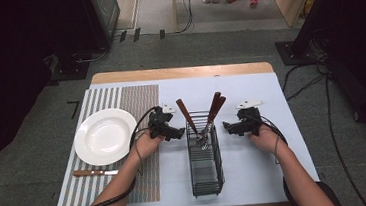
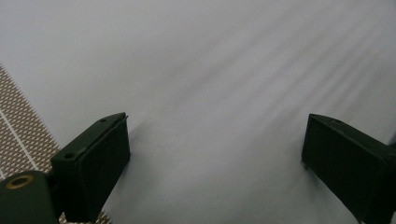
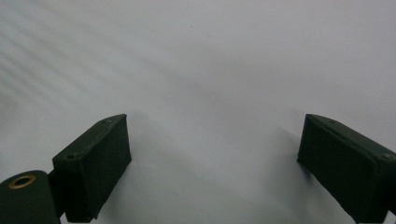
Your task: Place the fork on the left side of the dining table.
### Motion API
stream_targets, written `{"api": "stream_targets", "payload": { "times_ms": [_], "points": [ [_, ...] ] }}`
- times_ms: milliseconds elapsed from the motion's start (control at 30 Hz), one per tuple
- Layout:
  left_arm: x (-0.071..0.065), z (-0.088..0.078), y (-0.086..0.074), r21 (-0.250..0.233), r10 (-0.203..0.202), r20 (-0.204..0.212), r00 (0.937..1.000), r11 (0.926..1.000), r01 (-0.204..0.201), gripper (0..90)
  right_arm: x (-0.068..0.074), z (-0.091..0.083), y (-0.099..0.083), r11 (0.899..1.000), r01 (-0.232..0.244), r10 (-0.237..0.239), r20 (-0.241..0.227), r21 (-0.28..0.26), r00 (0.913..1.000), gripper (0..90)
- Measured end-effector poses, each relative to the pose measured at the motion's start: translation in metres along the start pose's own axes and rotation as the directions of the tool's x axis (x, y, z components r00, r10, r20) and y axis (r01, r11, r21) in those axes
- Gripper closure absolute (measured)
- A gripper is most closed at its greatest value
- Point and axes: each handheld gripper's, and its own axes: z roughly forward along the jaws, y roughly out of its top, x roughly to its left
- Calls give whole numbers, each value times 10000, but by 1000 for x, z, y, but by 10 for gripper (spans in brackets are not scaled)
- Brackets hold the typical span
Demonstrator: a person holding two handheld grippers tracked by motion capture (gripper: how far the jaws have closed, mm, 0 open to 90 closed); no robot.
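High view: your left gripper [image 1: 179,133] and right gripper [image 1: 226,126] rest on the pale mat [image 1: 257,167], either side of the wire basket [image 1: 205,167] — near it, not touching. Both sets of jaws stand spread wide with nothing between them. Wooden-handled cutlery [image 1: 215,108] stands tilted in the basket's far end.

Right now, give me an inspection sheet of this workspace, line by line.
Surface: wooden table under a pale sheet, with a striped placemat at left.
Job's things: wire caddy holding brown-handled cutlery.
Clutter: white plate; knife in front of it.
Grippers: left gripper and right gripper both open, nothing between the jaws, flanking the caddy.
Cables: one trails from each gripper; more on the floor at right.
Surroundings: grey floor, dark equipment on both sides.
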Motion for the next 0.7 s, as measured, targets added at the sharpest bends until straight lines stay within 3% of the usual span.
{"api": "stream_targets", "payload": {
  "times_ms": [567,700],
  "points": [
    [-2,1,-7,-566,-40,-112,9999,9984,33,69,0,0,0,10000,-17,17,-13,-2,10000,86],
    [-2,1,-5,-434,-39,-95,9999,9991,35,70,0,0,0,10000,-5,5,3,-6,10000,86]
  ]
}}
